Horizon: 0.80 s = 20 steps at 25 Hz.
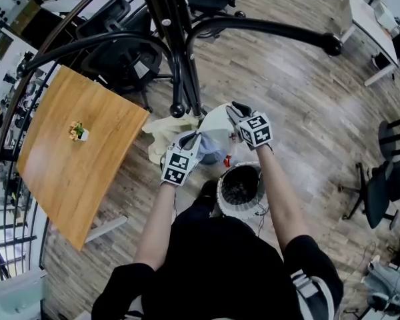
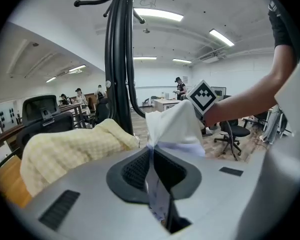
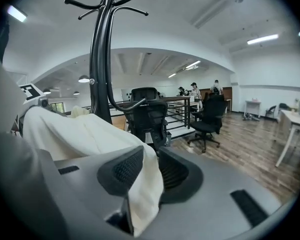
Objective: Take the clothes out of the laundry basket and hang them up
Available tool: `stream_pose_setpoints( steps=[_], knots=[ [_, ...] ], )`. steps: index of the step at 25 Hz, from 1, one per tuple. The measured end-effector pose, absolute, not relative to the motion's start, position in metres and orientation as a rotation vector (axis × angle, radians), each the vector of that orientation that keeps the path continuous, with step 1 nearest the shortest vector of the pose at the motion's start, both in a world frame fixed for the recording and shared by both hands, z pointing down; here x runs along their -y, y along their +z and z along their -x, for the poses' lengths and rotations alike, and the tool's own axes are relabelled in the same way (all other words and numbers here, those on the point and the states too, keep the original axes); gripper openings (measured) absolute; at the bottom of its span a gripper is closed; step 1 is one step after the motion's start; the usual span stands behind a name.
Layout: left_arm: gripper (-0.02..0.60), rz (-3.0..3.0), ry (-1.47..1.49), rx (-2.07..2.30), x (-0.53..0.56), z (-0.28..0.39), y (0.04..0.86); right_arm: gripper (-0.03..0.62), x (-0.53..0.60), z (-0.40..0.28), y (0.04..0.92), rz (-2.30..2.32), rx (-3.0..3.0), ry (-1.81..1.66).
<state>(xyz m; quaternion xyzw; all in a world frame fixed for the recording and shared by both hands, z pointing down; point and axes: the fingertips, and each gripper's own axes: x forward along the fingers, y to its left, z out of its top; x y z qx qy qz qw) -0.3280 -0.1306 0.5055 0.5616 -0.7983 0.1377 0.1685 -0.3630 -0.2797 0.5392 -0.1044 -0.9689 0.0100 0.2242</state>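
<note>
Directly over the laundry basket [image 1: 221,191], which stands at the person's feet, both grippers carry one white garment [image 1: 214,133] stretched between them; so the task's thing is out of the basket but not yet hung. The left gripper [image 2: 152,170] is pinched tight on a gathered fold of it, with the cloth coming up out of the closed jaws. The right gripper [image 3: 149,170], on the other side above the basket, has its jaws a little apart; the cloth lies between them and drapes over one jaw, and I judge that it is laid there and not firmly clamped.

Just beyond the basket stands the black coat rack [image 1: 182,65], its hooks high above the grippers. Beside its foot, further from the basket, is a yellow cloth [image 1: 161,133]; I cannot tell whether it hangs or lies there. Well beyond the basket, at the left, is a wooden worktop [image 1: 67,179] with a small plant [image 1: 79,132].

What may go wrong, in my judgement: the loose right side can slide out when the garment is lifted; then all the cloth swings from the left gripper alone, and it can drop into the basket or drag on the floor. A hard pull on a hook could also rock the rack.
</note>
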Motion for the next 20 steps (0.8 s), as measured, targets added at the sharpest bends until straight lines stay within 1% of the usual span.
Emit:
stream_pose_setpoints(
  steps=[3,7,9,10,16,20],
  knots=[
    [0.04,-1.599,0.403,2.256,0.133,0.327,0.512,0.147,0.283,0.355,0.546,0.285,2.655,0.043],
    [0.104,-1.603,0.394,2.253,0.135,0.325,0.511,0.169,0.291,0.346,0.547,0.25,2.653,0.06],
    [0.139,-1.612,0.365,2.255,0.136,0.322,0.506,0.169,0.296,0.341,0.543,0.226,2.664,0.084],
    [0.144,-1.614,0.353,2.253,0.136,0.319,0.505,0.169,0.298,0.339,0.542,0.215,2.671,0.097],
    [0.144,-1.622,0.358,2.261,0.133,0.305,0.505,0.167,0.302,0.317,0.541,0.186,2.675,0.107],
    [0.144,-1.606,0.34,2.258,0.125,0.295,0.503,0.133,0.3,0.297,0.533,0.185,2.703,0.132]
  ],
)
